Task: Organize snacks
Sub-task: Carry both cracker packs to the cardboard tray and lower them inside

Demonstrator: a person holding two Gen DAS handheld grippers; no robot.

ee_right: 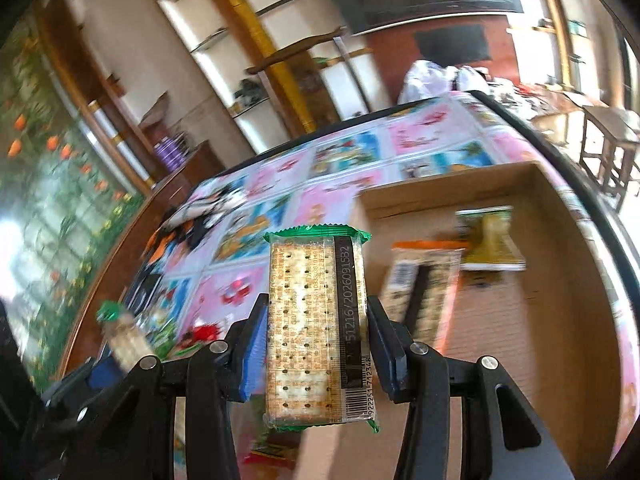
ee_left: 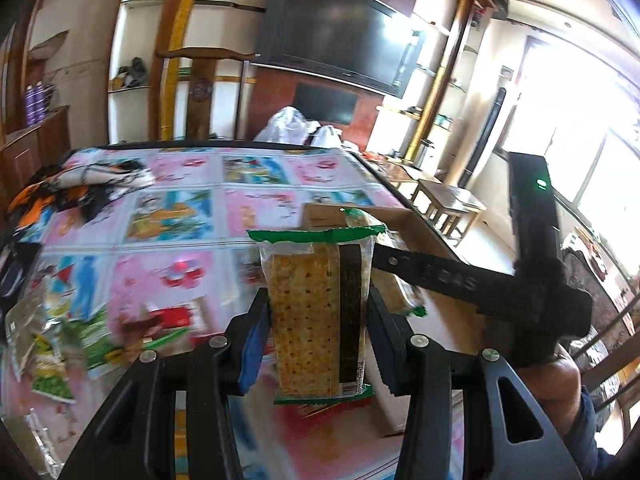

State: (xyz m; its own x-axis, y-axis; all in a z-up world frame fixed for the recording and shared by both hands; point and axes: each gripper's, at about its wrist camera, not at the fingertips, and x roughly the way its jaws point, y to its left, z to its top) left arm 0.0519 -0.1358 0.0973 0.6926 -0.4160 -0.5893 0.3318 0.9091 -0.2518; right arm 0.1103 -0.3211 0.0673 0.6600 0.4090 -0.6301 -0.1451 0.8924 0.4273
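My left gripper is shut on a green-edged pack of square crackers, held upright above the patterned tablecloth. My right gripper is shut on a matching cracker pack. That pack hangs beside the left wall of an open cardboard box. In the box lie an orange-edged cracker pack and a yellow-green snack packet. In the left wrist view, the right gripper's black finger reaches in from the right, over the box. The left gripper's blue pad shows low on the left.
Several loose snack packets lie on the table's near left. A crumpled orange, black and white cloth sits at the far left. White plastic bags stand beyond the far edge. A wooden stool is past the table's right edge.
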